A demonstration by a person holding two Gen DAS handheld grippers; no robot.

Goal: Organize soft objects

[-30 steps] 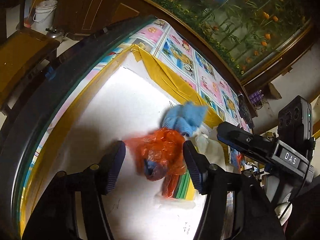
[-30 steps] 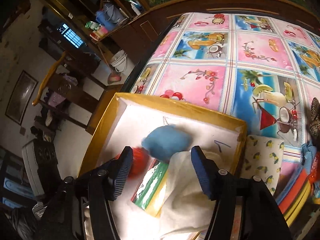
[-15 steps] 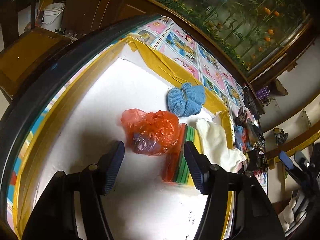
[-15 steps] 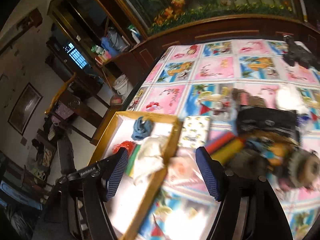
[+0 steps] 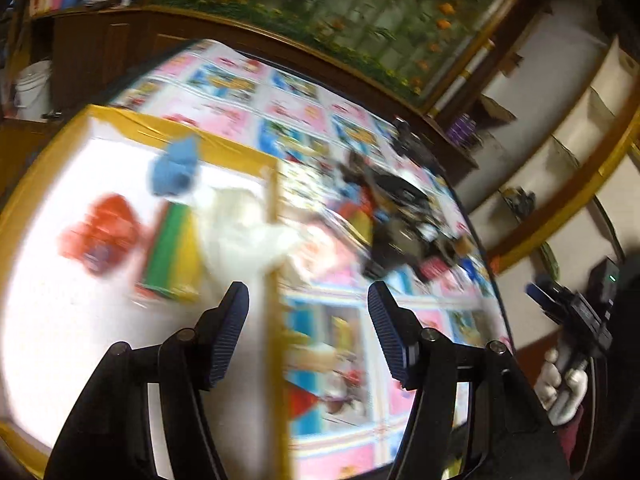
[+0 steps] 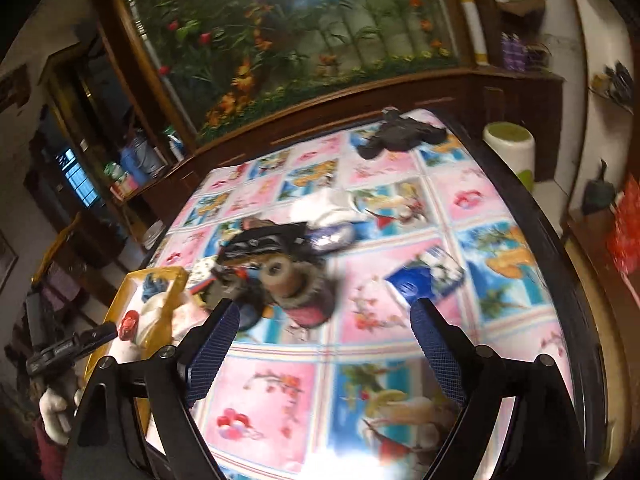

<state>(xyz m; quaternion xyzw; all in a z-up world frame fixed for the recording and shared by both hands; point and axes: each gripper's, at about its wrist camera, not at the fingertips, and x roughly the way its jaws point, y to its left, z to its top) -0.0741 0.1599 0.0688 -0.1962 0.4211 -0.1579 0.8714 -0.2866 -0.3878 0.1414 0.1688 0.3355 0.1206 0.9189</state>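
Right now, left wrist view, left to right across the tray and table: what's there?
Red bag → green and yellow stack → white cloth → yellow tray edge → dark pile on the tablecloth.

This is a lived-in room of a home, set up for dining or sitting. Beyond the claw lies a table (image 6: 500, 248) under a plastic tablecloth (image 6: 400, 200) printed with pink and blue squares of fruit and drinks. Past its far edge stands dark wooden panelling topped by a large framed picture of flowers (image 6: 304, 36). Up and to the left of the claw, open wooden shelves (image 6: 132, 160) carry bottles and household clutter, with a barred window (image 6: 76, 176) further left and a white bucket (image 5: 34, 88) on the floor. To the right, white wall shelves (image 5: 568, 140) hold small odds and ends.
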